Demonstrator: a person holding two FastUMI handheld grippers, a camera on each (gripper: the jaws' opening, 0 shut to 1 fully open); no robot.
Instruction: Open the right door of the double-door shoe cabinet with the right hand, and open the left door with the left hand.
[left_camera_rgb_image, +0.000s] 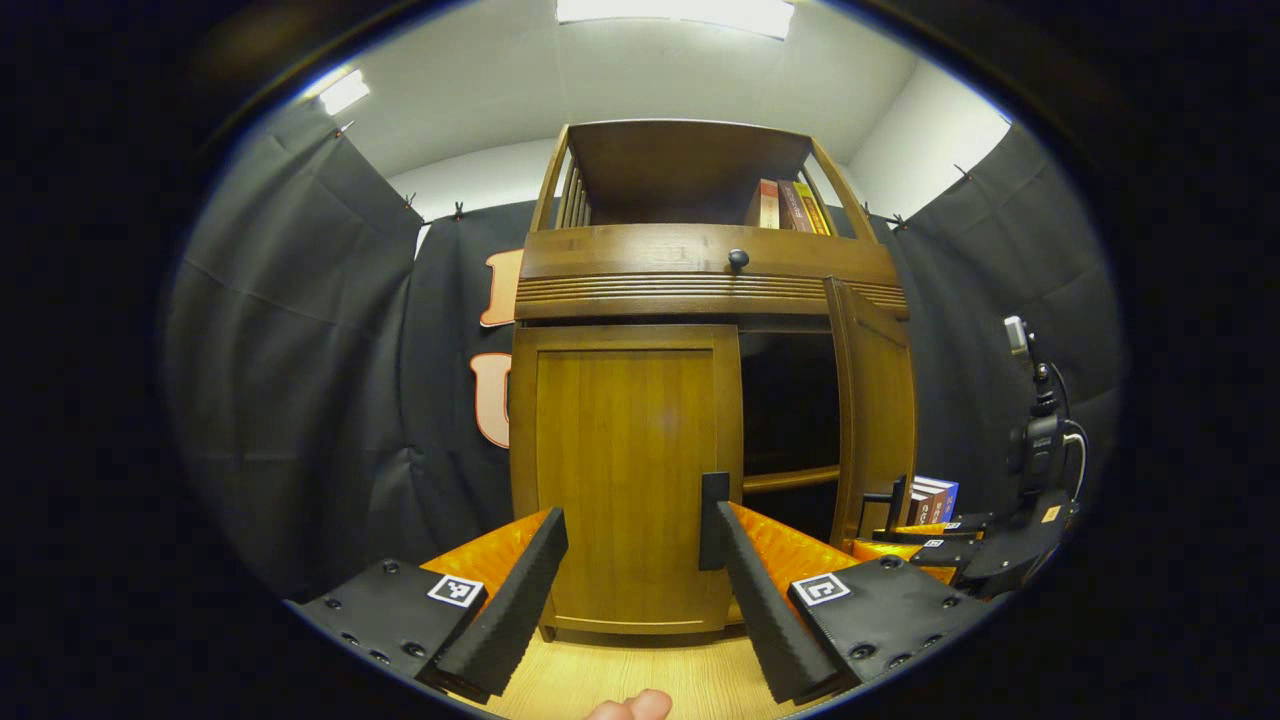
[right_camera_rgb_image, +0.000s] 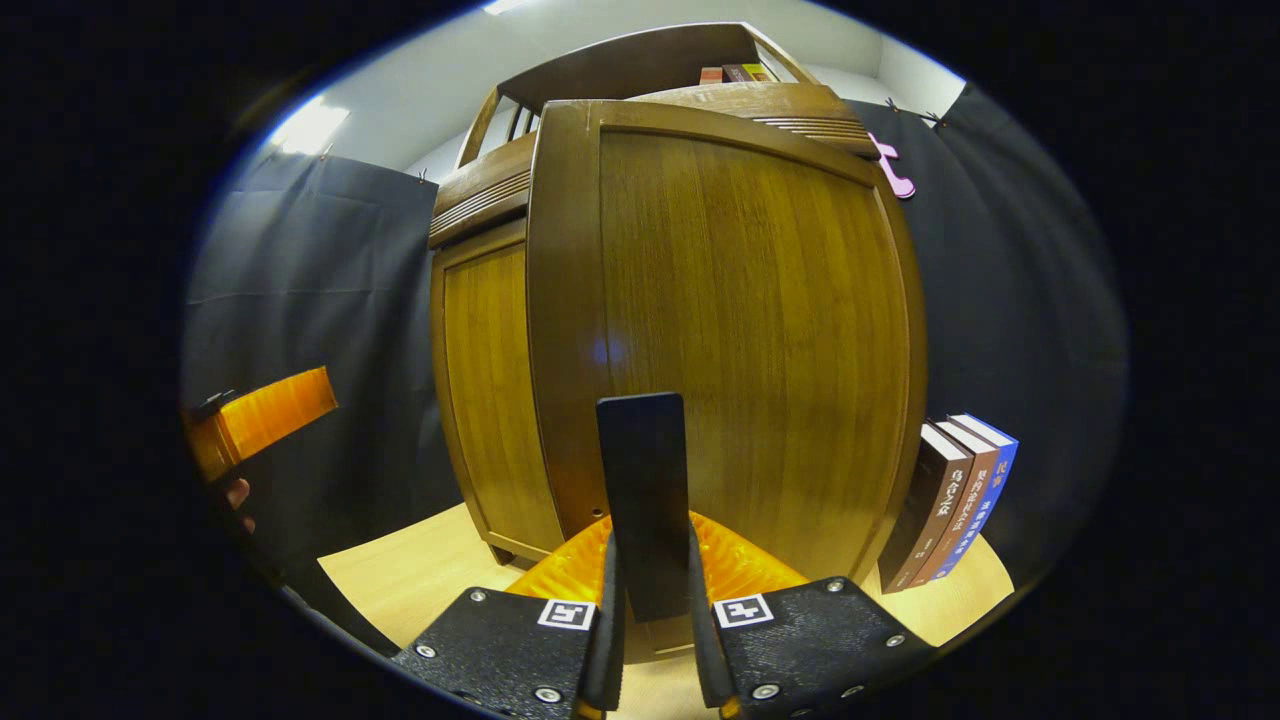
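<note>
The wooden shoe cabinet (left_camera_rgb_image: 700, 290) stands ahead. Its left door (left_camera_rgb_image: 625, 470) is closed, with a black bar handle (left_camera_rgb_image: 714, 495) on its right edge. My left gripper (left_camera_rgb_image: 640, 520) is open in front of that door, its right finger's tip level with the handle and neither finger pressing on it. The right door (left_camera_rgb_image: 875, 420) is swung outward, showing the dark inside. In the right gripper view that right door (right_camera_rgb_image: 740, 330) is close up, and my right gripper (right_camera_rgb_image: 650, 560) is shut on its black handle (right_camera_rgb_image: 645, 470). The right gripper (left_camera_rgb_image: 925, 545) also appears beside the open door.
Three books (right_camera_rgb_image: 955, 505) lean beside the cabinet on the light wood floor (right_camera_rgb_image: 420, 575). More books (left_camera_rgb_image: 790, 205) sit on the top shelf above a round drawer knob (left_camera_rgb_image: 738, 259). The left gripper's orange body (right_camera_rgb_image: 265, 415) and a hand (right_camera_rgb_image: 238, 495) show at left. A camera stand (left_camera_rgb_image: 1040, 430) is at right.
</note>
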